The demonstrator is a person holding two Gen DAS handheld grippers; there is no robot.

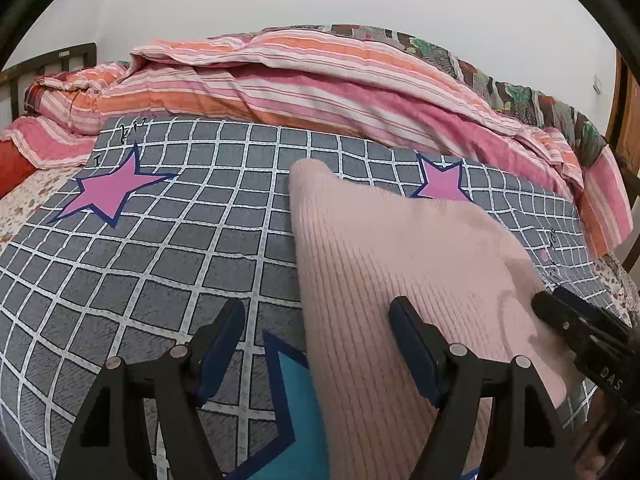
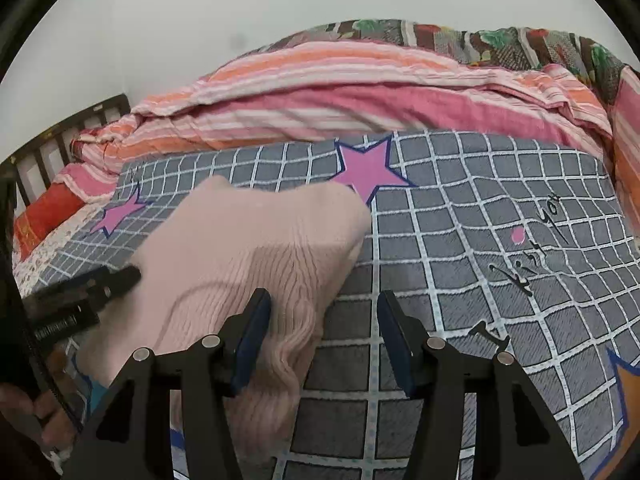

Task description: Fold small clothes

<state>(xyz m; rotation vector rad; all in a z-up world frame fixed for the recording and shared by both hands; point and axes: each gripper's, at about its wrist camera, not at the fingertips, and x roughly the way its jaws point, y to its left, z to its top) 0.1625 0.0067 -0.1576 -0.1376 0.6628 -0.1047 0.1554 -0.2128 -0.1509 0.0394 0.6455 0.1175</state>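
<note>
A pale pink ribbed knit garment (image 1: 400,248) lies folded flat on a grey checked sheet (image 1: 160,260) printed with stars. My left gripper (image 1: 318,308) stands open over the garment's left edge. One finger is above the bare sheet and the other above the knit. In the right wrist view the same garment (image 2: 248,240) reaches toward a pink star. My right gripper (image 2: 324,298) is open at the garment's right edge, with the wavy hem under its left finger. Each gripper shows in the other's view: the right gripper (image 1: 550,298) and the left gripper (image 2: 124,276), both low at the knit.
A rumpled pink and orange striped quilt (image 1: 320,80) is piled along the far side of the bed, with a patterned blanket behind it. A dark slatted headboard (image 2: 60,140) stands at the far left. A person's hand (image 2: 40,404) holds the left gripper.
</note>
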